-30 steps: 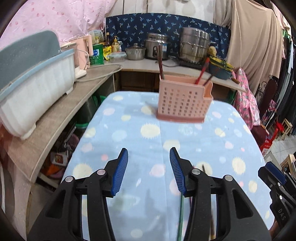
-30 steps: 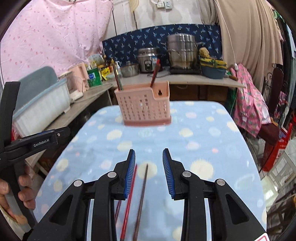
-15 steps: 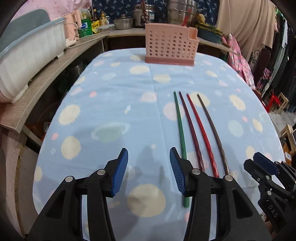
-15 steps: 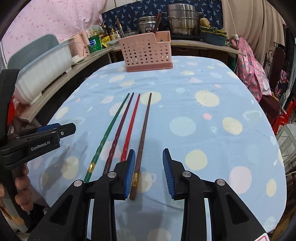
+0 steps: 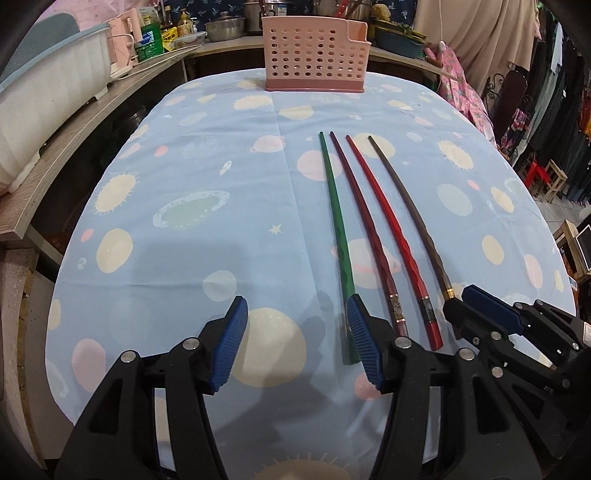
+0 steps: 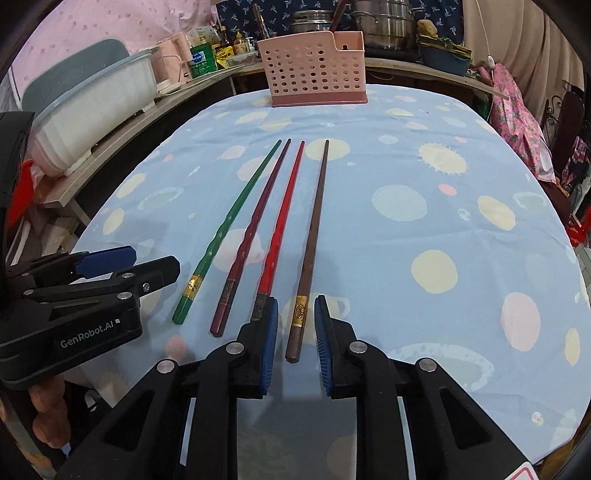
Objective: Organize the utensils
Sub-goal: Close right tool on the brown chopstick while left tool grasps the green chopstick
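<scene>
Several chopsticks lie side by side on the blue tablecloth: green (image 5: 338,221) (image 6: 229,218), dark red (image 5: 364,221) (image 6: 255,225), bright red (image 5: 388,225) (image 6: 282,214) and brown (image 5: 410,210) (image 6: 314,225). A pink perforated utensil holder (image 5: 316,55) (image 6: 314,70) stands at the table's far end. My left gripper (image 5: 295,343) is open and empty, its right finger beside the green chopstick's thick end. My right gripper (image 6: 294,345) is open, its fingers on either side of the brown chopstick's thick end. Each gripper shows in the other's view.
A wooden counter (image 5: 74,136) runs along the left with a white tub (image 5: 44,92) (image 6: 92,107). Pots, bottles and a bowl stand on the back counter (image 6: 369,22). Pink cloth (image 6: 517,110) hangs at the right table edge.
Both grippers have pulled back toward the near end of the table and tilted down. The chopsticks came fully into view. Both stay open.
</scene>
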A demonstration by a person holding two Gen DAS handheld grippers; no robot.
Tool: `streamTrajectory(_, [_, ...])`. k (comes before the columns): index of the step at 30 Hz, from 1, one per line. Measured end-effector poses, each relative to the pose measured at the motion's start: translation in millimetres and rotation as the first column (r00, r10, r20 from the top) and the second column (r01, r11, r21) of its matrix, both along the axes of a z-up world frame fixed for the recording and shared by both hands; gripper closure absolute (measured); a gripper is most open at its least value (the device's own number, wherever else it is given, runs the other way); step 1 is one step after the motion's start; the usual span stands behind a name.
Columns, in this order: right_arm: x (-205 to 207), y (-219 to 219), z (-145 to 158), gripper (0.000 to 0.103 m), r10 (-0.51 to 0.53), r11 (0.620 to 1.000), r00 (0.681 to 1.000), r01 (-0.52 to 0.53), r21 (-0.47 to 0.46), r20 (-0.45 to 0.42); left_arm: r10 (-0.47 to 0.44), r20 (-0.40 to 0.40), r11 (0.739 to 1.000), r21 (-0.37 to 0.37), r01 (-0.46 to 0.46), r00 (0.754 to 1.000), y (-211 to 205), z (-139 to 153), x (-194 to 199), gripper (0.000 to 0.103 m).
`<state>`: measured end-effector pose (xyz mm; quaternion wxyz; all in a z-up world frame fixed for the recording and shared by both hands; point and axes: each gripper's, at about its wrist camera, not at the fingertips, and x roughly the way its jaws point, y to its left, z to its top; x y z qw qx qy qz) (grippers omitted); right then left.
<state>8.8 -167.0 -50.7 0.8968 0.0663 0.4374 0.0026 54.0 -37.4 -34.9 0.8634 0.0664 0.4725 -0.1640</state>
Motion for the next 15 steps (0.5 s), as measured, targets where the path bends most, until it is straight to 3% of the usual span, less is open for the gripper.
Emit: streamTrajectory(15, [-1, -4, -6, 0.094, -0.010, 1.000, 1.000, 0.010, 0.001, -0.009, -0.048, -0.045, 0.999, 0.015, 0.049, 0.998, -13, -16, -3, 0.050])
